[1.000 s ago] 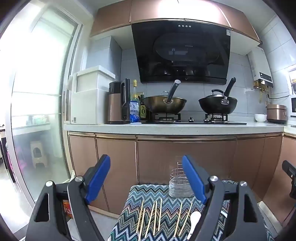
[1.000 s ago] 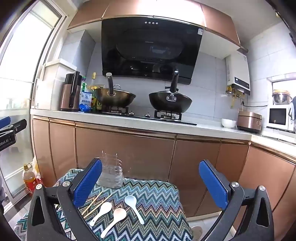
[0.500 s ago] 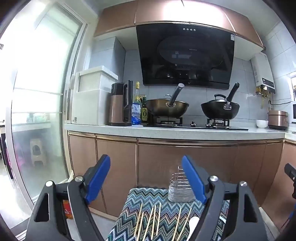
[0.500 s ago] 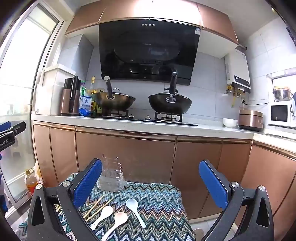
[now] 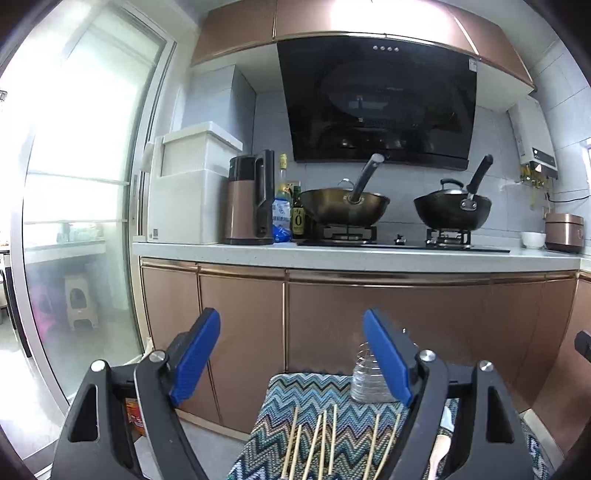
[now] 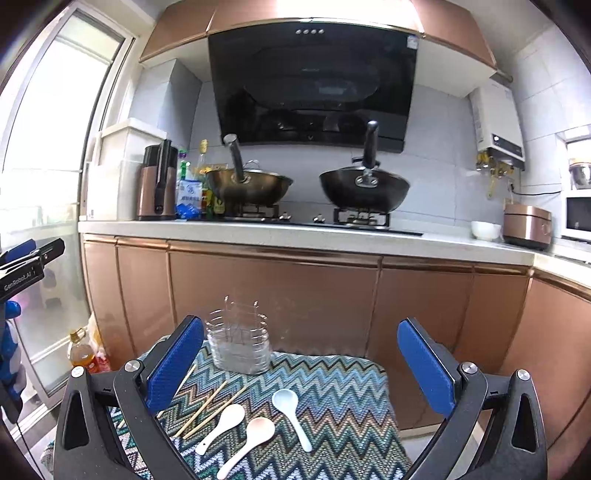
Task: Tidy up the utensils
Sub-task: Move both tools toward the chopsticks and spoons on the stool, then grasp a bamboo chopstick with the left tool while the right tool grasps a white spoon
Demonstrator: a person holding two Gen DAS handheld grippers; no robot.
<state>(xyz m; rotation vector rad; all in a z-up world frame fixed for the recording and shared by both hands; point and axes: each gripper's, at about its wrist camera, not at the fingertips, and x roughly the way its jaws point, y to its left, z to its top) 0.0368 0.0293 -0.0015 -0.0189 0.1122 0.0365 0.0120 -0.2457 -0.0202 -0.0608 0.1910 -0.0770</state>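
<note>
White spoons point(image 6: 236, 421), three, and about six chopsticks point(image 5: 325, 439) lie by one holder point(image 6: 239, 345); left gripper point(image 5: 291, 354) and right gripper point(image 6: 301, 363) gape wide, empty.

Daylight floods in from the glass door point(image 5: 85, 206) at left, which is blown out to white. Glare also burns the upper cabinets point(image 6: 280, 9) (top centre in both views). Fisheye bending curves the edges, with dark corners. The focus is fairly sharp and the shadows soft.

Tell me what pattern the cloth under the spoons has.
The cloth has a zigzag pattern in blues, greens and white, clearest in the right wrist view.
</note>
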